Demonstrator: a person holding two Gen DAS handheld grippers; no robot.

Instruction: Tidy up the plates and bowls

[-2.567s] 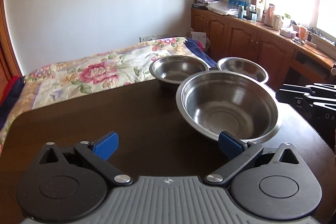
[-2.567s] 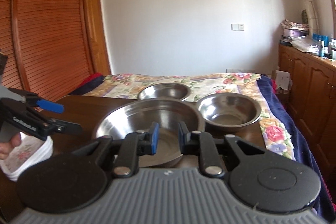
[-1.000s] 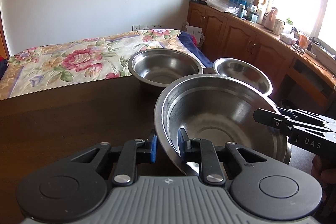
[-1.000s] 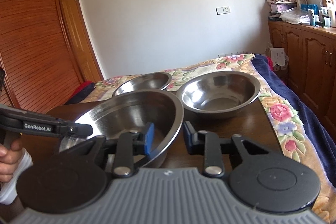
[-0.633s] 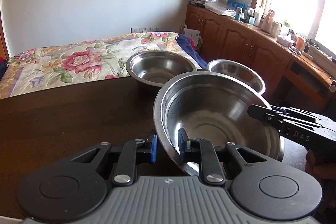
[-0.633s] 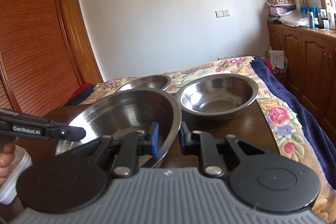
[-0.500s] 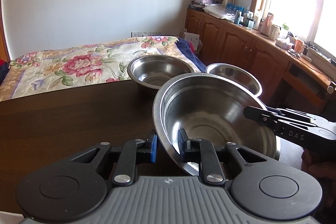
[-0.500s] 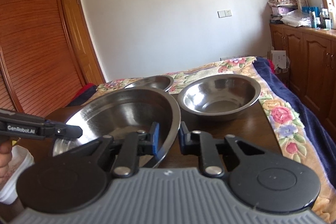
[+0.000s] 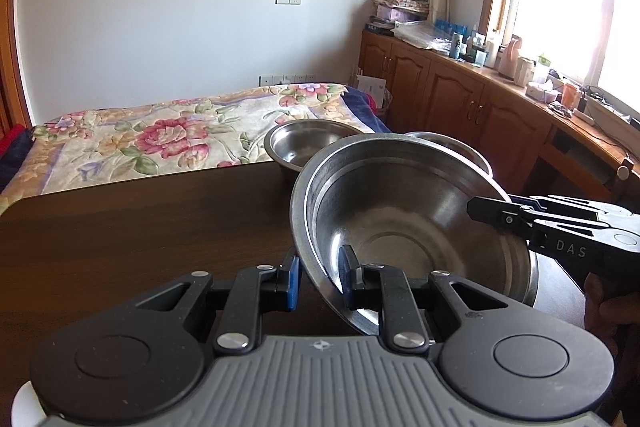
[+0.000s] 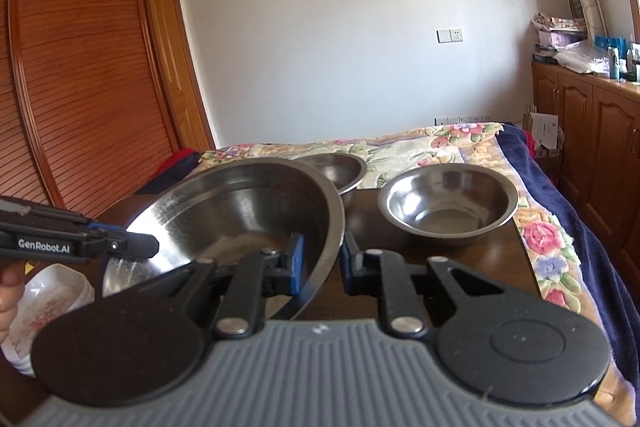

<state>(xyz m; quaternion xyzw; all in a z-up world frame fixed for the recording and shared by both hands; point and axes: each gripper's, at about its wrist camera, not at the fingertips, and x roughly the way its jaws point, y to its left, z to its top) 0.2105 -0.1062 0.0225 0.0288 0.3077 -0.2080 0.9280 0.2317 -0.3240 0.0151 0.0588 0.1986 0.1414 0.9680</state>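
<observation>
A dark brown wooden worktop (image 9: 132, 227) with a rounded corner carries the things. Near its far edge sit two steel bowls: a smaller one (image 10: 336, 169) toward the left and a wider one (image 10: 448, 203) toward the right, a little apart, both upright and with nothing showing inside them. In the left wrist view the smaller bowl (image 9: 308, 147) sits right at the far edge. At the worktop's near left corner a white dish with a faint floral print (image 10: 48, 295) shows; whether it rests on the wood cannot be told. Beyond the far edge lies a bed (image 9: 160, 131) under a flowered cover.
</observation>
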